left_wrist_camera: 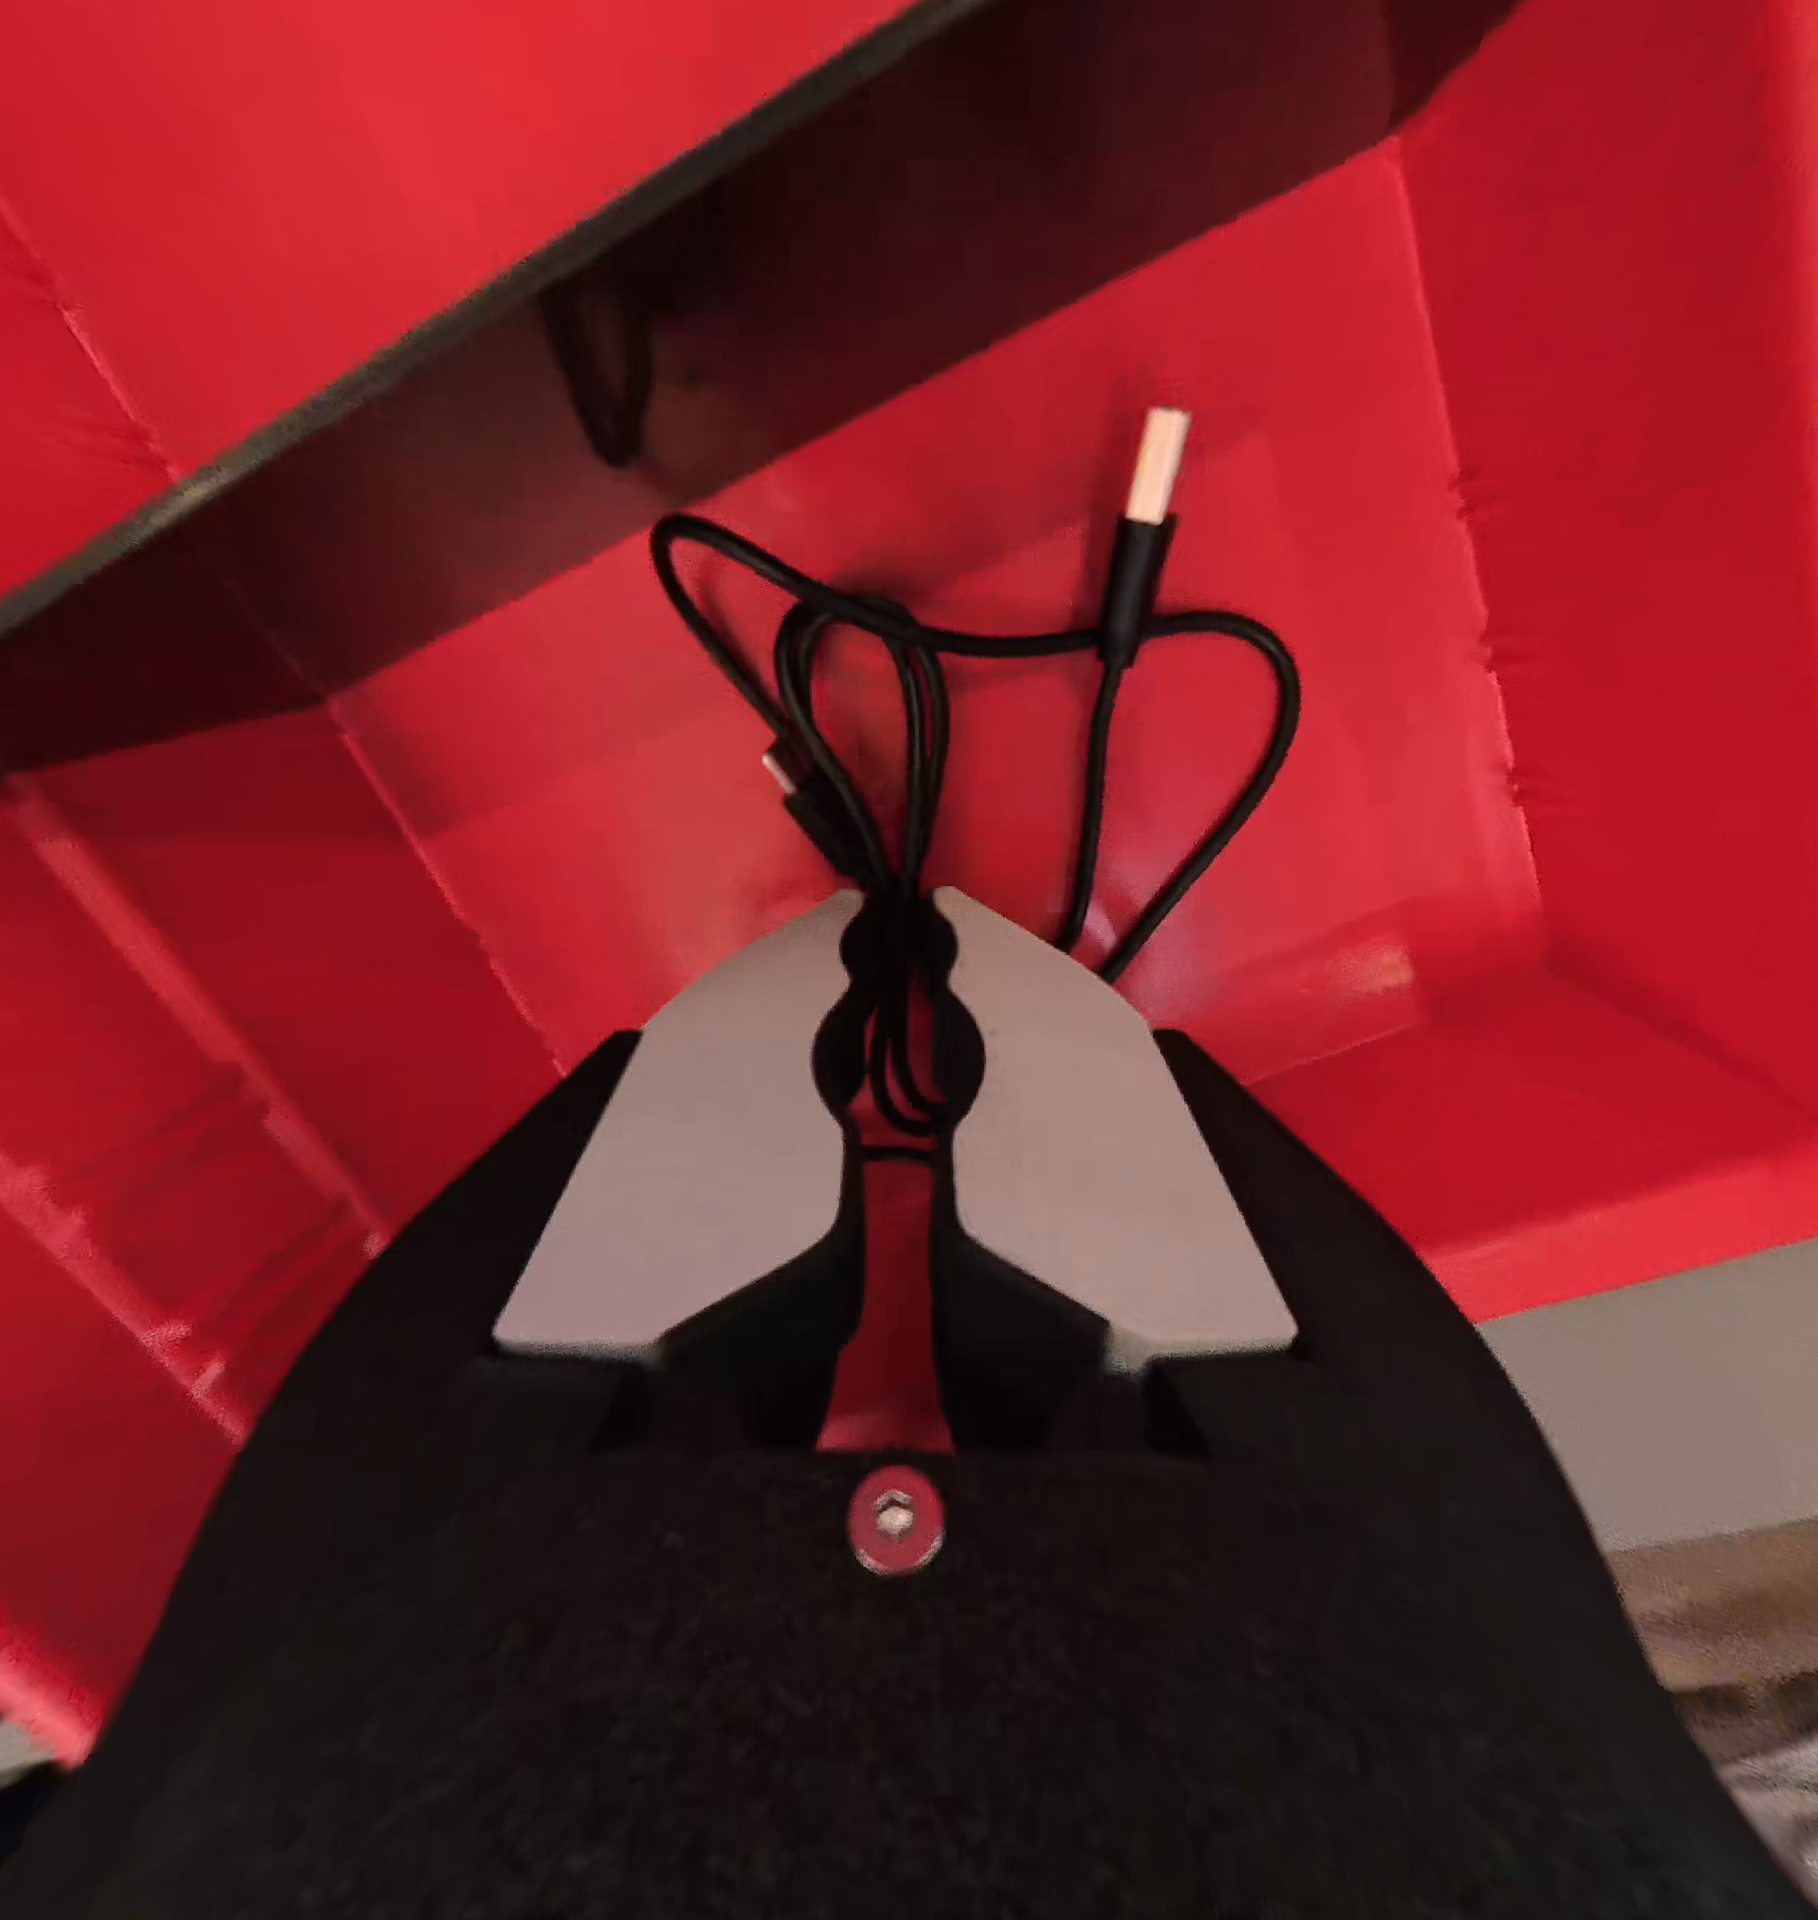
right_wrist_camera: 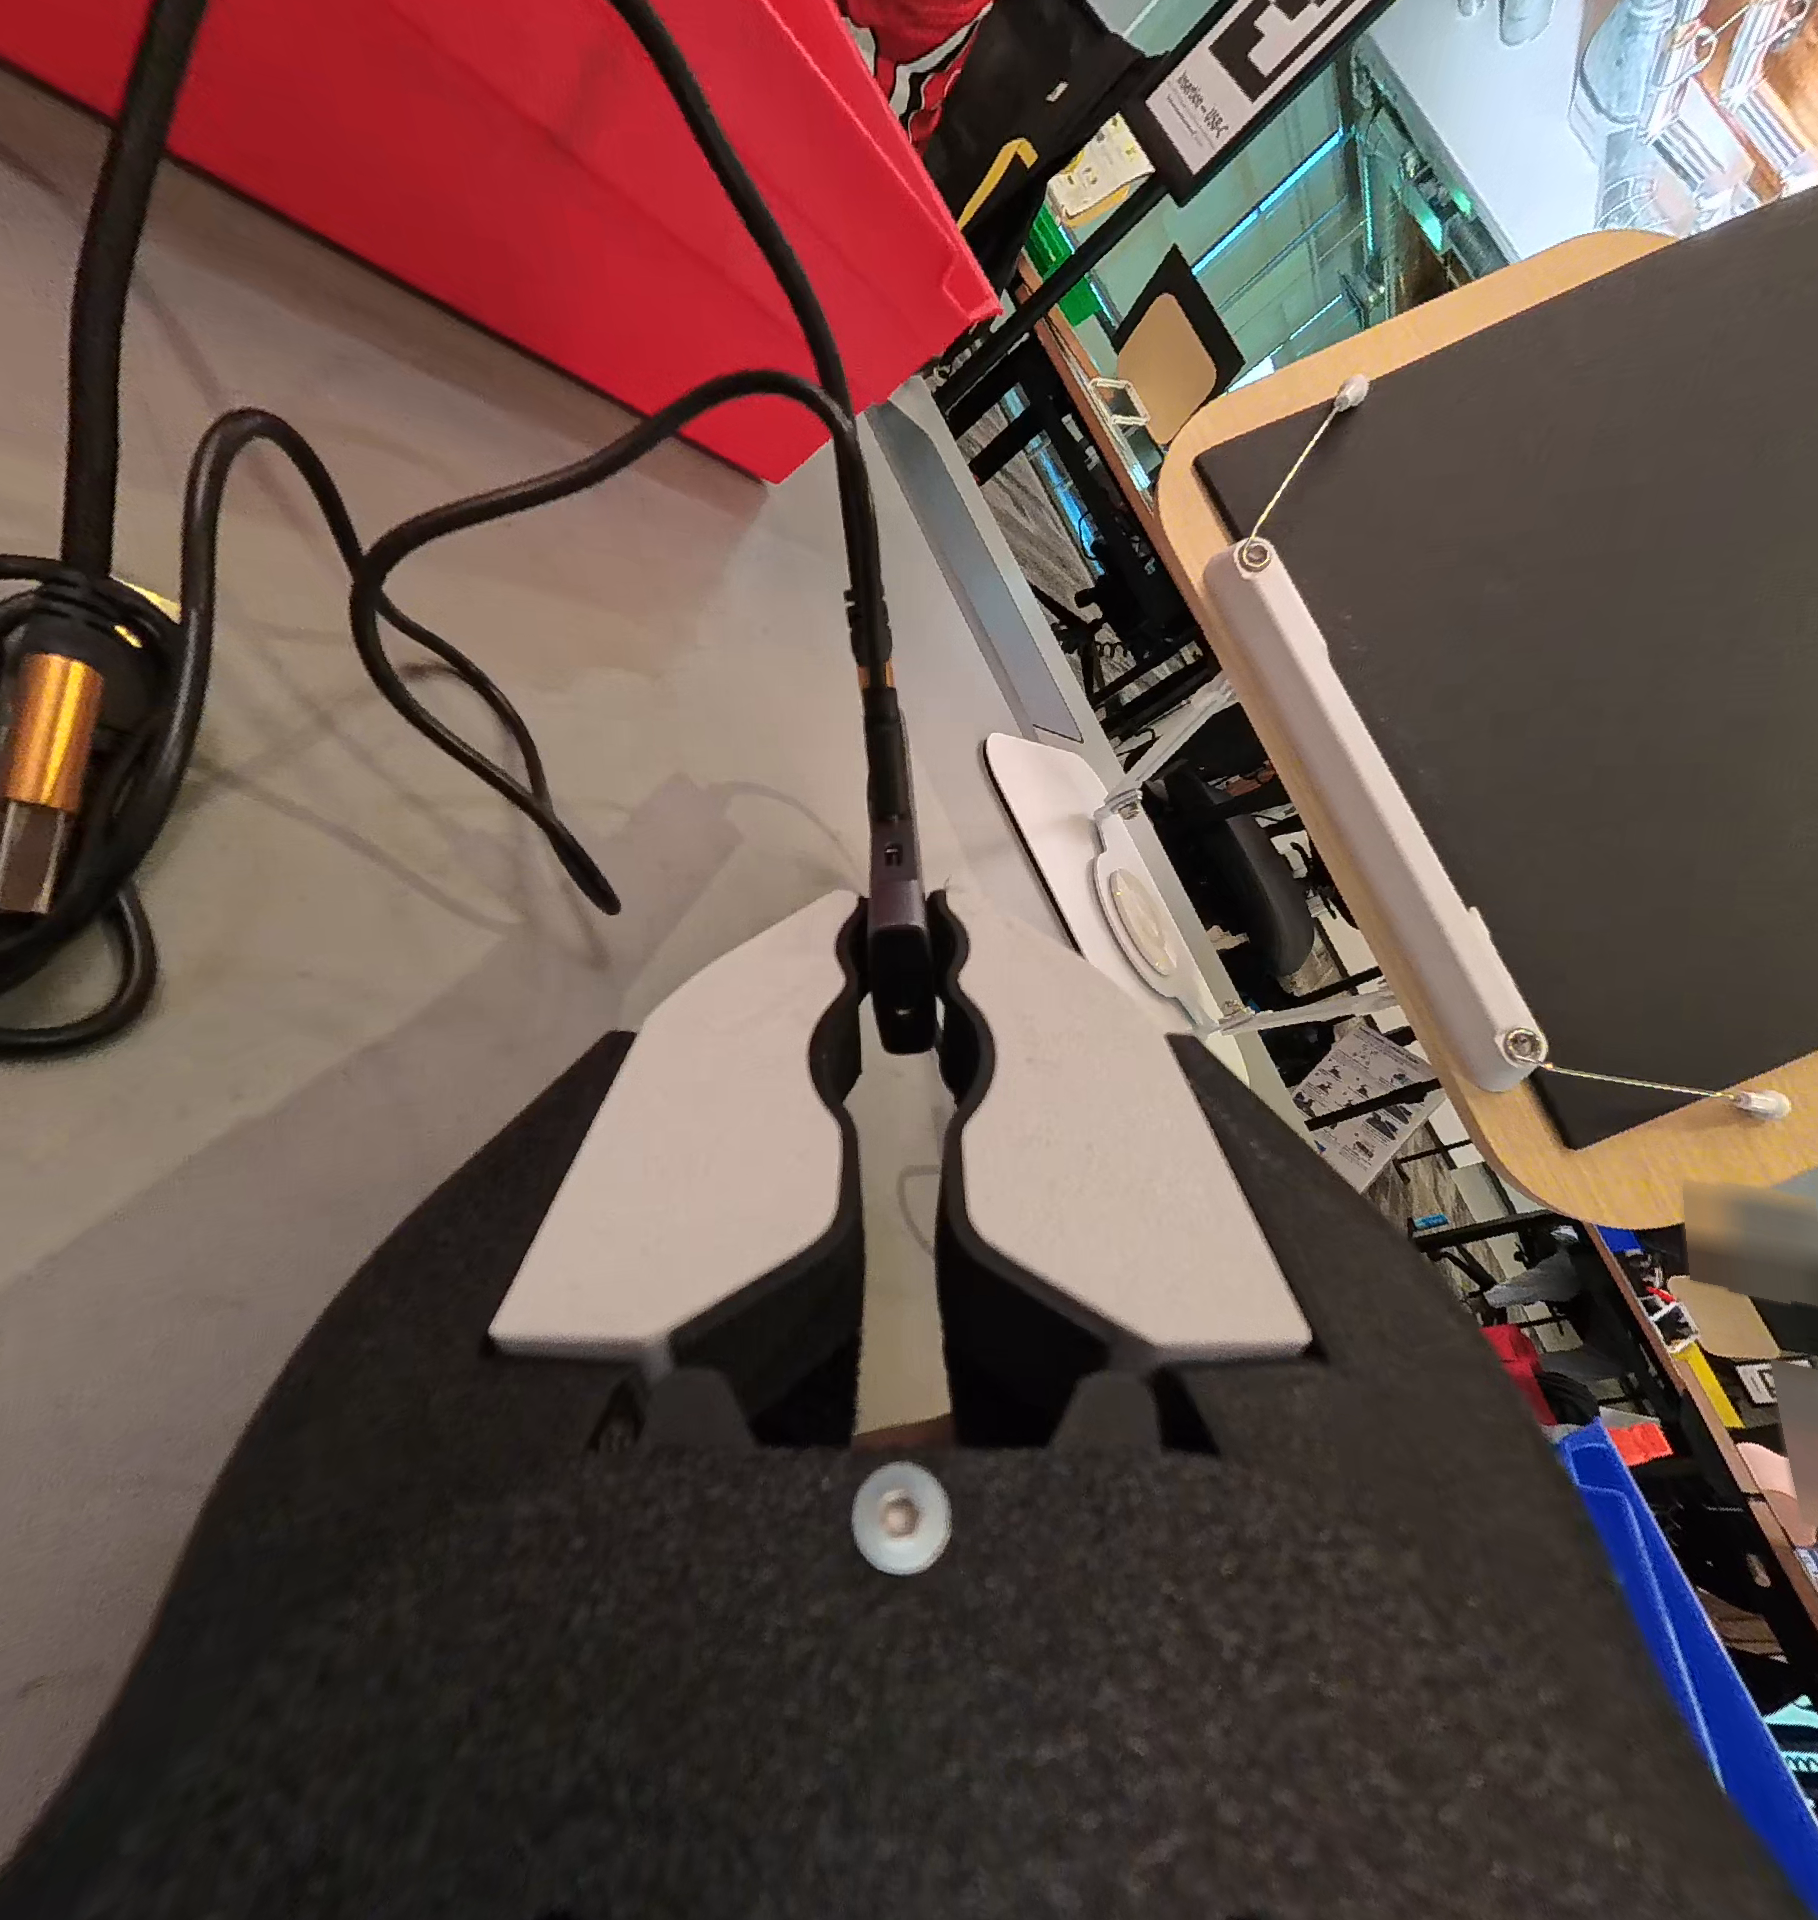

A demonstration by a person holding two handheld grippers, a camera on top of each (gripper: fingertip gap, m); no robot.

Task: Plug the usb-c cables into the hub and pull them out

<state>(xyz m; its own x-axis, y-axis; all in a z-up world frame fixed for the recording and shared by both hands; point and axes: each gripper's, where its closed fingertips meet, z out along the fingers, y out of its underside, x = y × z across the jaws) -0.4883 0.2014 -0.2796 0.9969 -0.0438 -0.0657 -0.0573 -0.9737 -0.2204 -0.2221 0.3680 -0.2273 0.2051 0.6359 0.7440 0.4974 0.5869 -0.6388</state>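
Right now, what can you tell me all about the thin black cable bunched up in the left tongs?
The thin black cable looks rubbery and is folded into several loops. The left tongs pinch the bunched strands together. One end has a black-sleeved silver plug pointing up; a smaller plug dangles left. It hangs over the red bin.

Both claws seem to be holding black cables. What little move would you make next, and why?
Probably lower the left gripper and let go: its bunched cable hangs inside the red bin. The right gripper already pinches a plug, and no hub is in view yet.
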